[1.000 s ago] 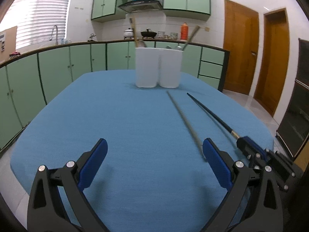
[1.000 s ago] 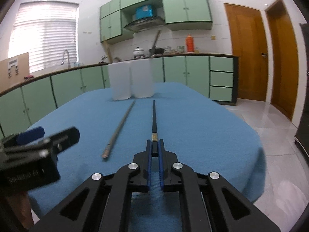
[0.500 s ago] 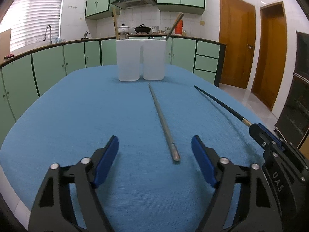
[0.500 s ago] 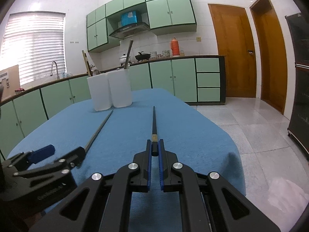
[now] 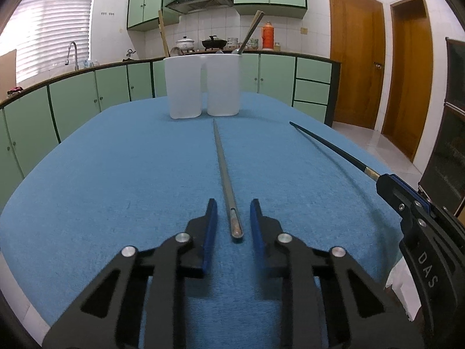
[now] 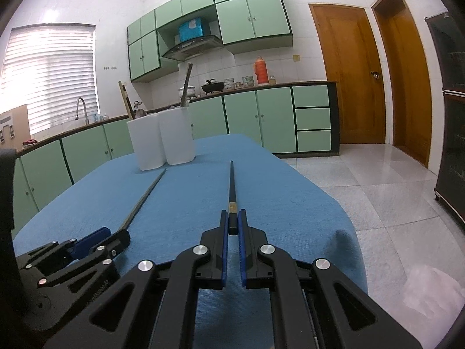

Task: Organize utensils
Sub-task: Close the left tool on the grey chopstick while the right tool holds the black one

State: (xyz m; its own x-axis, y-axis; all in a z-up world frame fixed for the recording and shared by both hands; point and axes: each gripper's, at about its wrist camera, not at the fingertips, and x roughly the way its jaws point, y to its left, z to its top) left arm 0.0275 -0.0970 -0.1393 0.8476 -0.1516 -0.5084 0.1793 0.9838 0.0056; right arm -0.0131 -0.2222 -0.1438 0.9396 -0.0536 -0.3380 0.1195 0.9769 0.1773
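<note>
A grey metal chopstick (image 5: pixel 223 168) lies on the blue tablecloth (image 5: pixel 116 174), pointing at the white two-compartment holder (image 5: pixel 203 87). Its near end sits between the jaws of my left gripper (image 5: pixel 233 203), which are closing, with a small gap still showing on each side. My right gripper (image 6: pixel 232 215) is shut on the end of a black chopstick (image 6: pixel 232 186), held off the cloth and pointing forward. From the right wrist view the grey chopstick (image 6: pixel 145 197) runs to the left gripper (image 6: pixel 116 234) at lower left. Utensil handles stick out of the holder (image 6: pixel 161 139).
The table's right edge drops to a tiled floor (image 6: pixel 377 180). Green kitchen cabinets (image 5: pixel 87 99) curve behind the table, with a sink tap (image 5: pixel 72 55) at far left. Wooden doors (image 5: pixel 357 69) stand at the right. A dark cabinet (image 6: pixel 453 145) is at the far right.
My left gripper's jaws have narrowed from wide to close around the grey chopstick's near end, and the gripper has moved forward onto it. The right gripper still holds the black chopstick.
</note>
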